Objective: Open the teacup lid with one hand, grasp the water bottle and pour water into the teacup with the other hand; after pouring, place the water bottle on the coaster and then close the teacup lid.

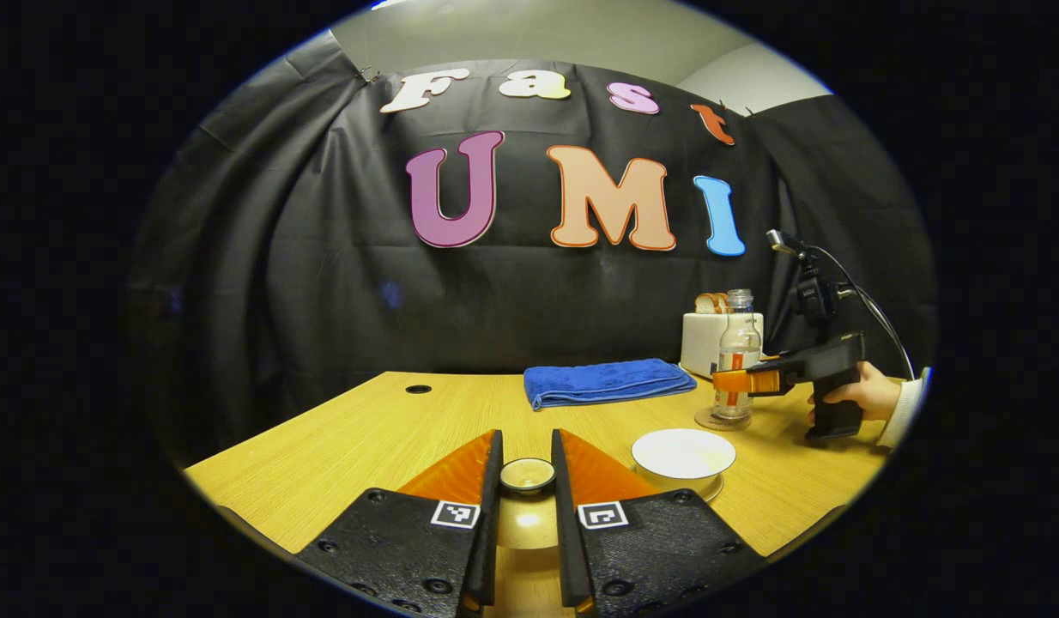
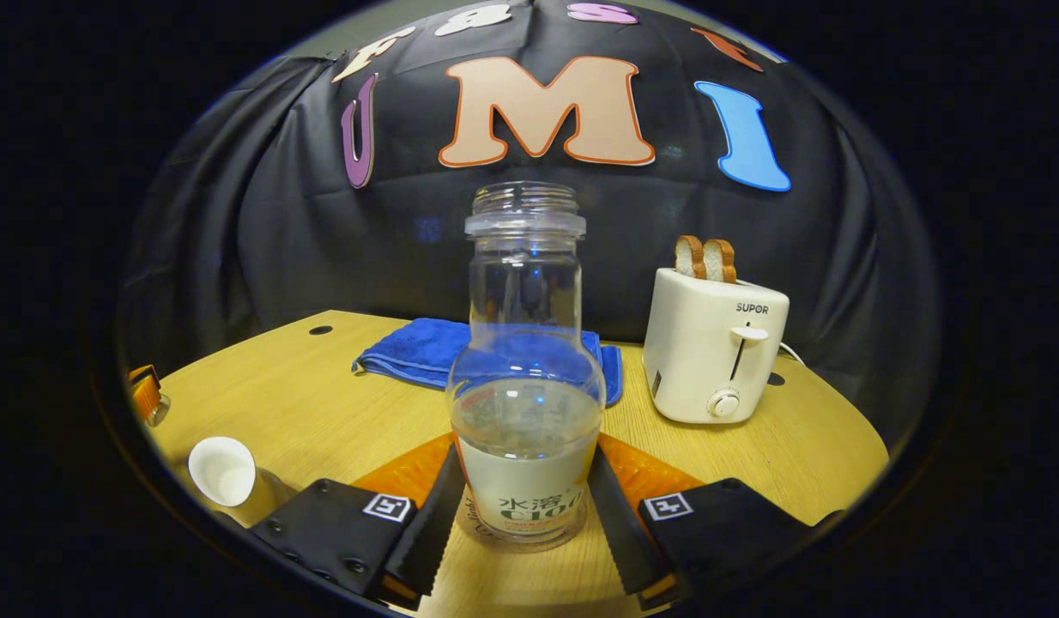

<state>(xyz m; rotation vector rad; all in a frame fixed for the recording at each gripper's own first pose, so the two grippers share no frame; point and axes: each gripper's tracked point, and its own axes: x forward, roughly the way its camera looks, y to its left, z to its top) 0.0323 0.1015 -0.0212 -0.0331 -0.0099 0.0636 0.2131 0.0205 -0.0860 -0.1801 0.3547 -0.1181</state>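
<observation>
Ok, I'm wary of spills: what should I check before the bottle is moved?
1. Teacup lid off, held in left gripper: ok.
2. Teacup open: ok.
3. Water bottle uncapped, upright on coaster: ok.
4. Right gripper fingers flank water bottle; firm grip: cannot tell.
5. Water already in teacup: cannot tell.

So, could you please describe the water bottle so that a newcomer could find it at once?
Start at the white toaster near the table's back edge. In front of it stands the water bottle, between the right gripper's fingers. It is the clear, uncapped, partly filled container.
</observation>
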